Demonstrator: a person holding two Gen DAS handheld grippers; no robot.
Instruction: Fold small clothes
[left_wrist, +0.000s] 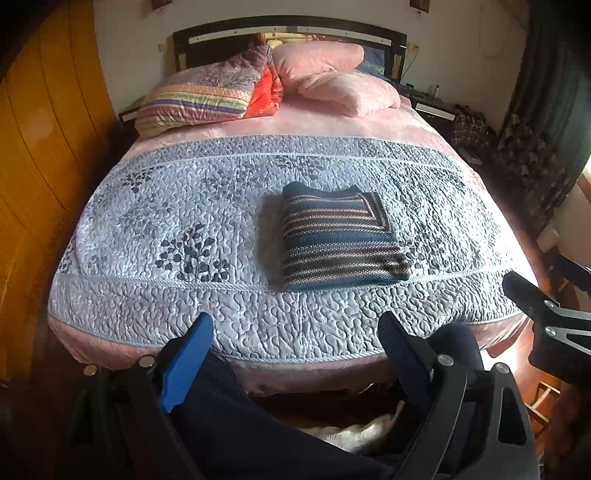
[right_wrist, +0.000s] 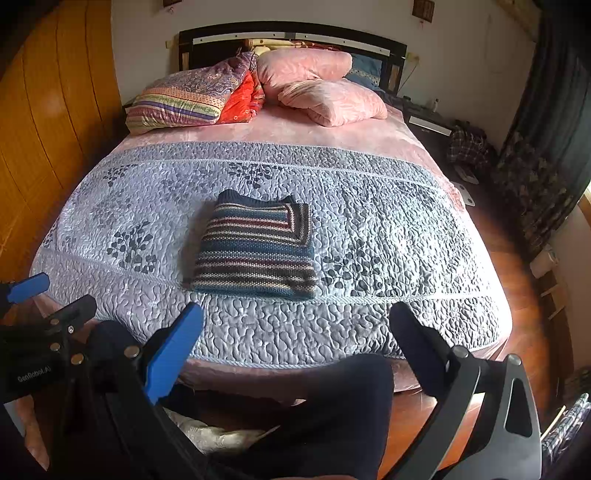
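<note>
Folded striped sweater on quilt, L claw & R claw wide, empty

bedside table items too small, curtain cropped

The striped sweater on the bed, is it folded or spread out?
Folded. The striped sweater lies as a compact rectangle on the quilt, with layered edges along its near side and no sleeve sticking out.

"GenRobot.AI" on left claw
</note>
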